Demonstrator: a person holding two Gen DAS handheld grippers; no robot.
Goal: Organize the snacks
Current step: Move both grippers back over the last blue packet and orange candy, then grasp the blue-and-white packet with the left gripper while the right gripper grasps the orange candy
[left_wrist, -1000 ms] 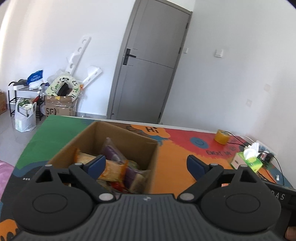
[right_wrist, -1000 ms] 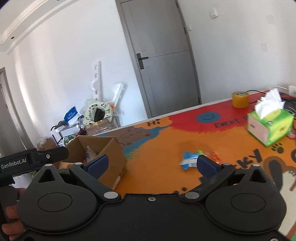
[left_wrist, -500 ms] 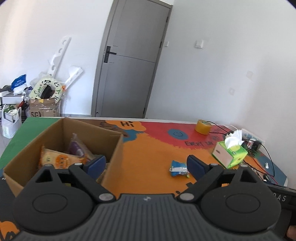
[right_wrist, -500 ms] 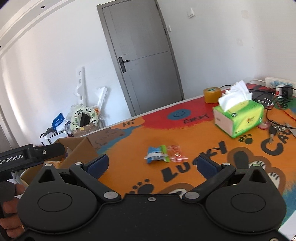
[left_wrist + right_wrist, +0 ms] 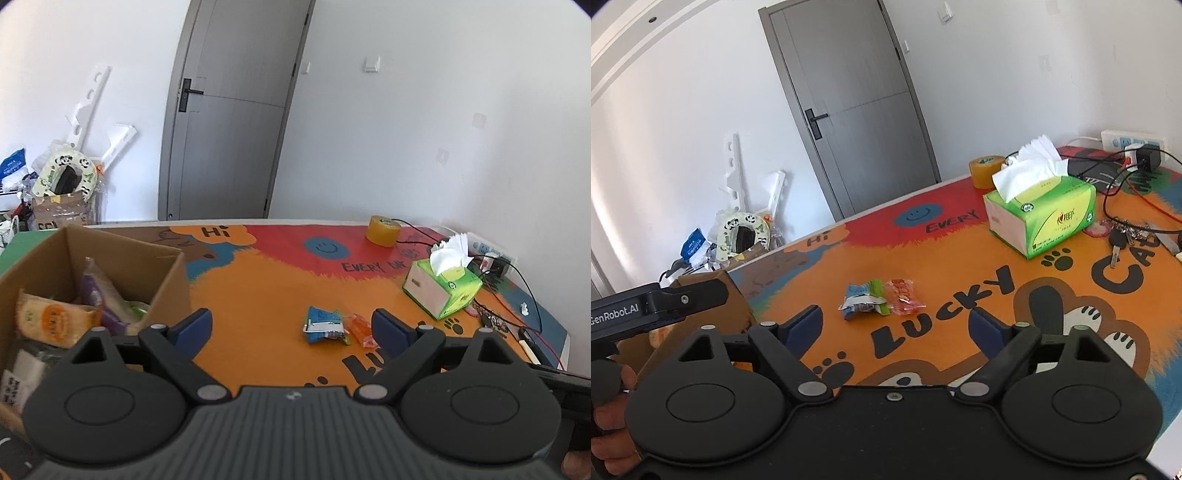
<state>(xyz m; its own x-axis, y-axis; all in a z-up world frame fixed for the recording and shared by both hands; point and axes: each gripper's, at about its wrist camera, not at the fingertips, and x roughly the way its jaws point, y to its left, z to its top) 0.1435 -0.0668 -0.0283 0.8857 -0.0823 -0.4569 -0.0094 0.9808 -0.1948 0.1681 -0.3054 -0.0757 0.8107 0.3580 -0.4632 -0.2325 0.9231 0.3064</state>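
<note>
A cardboard box (image 5: 168,280) at the table's left holds several snack packets, among them an orange one (image 5: 51,321) and a purple one (image 5: 92,291). A blue-green snack packet (image 5: 323,325) and an orange-red packet (image 5: 360,328) lie side by side on the orange mat; both also show in the right wrist view, blue-green (image 5: 864,299) and orange-red (image 5: 903,295). My left gripper (image 5: 291,330) is open and empty, above the mat just short of the two packets. My right gripper (image 5: 897,325) is open and empty, near the same packets. The box edge (image 5: 738,314) shows at left.
A green tissue box (image 5: 1041,214) stands at the right, with a yellow tape roll (image 5: 986,166) behind it. Keys (image 5: 1119,243), cables and a power strip (image 5: 1130,142) lie at the far right. A grey door and floor clutter are beyond the table.
Both views have swung right, away from the box toward the two loose packets, which now look closer. Both grippers stay open and empty.
</note>
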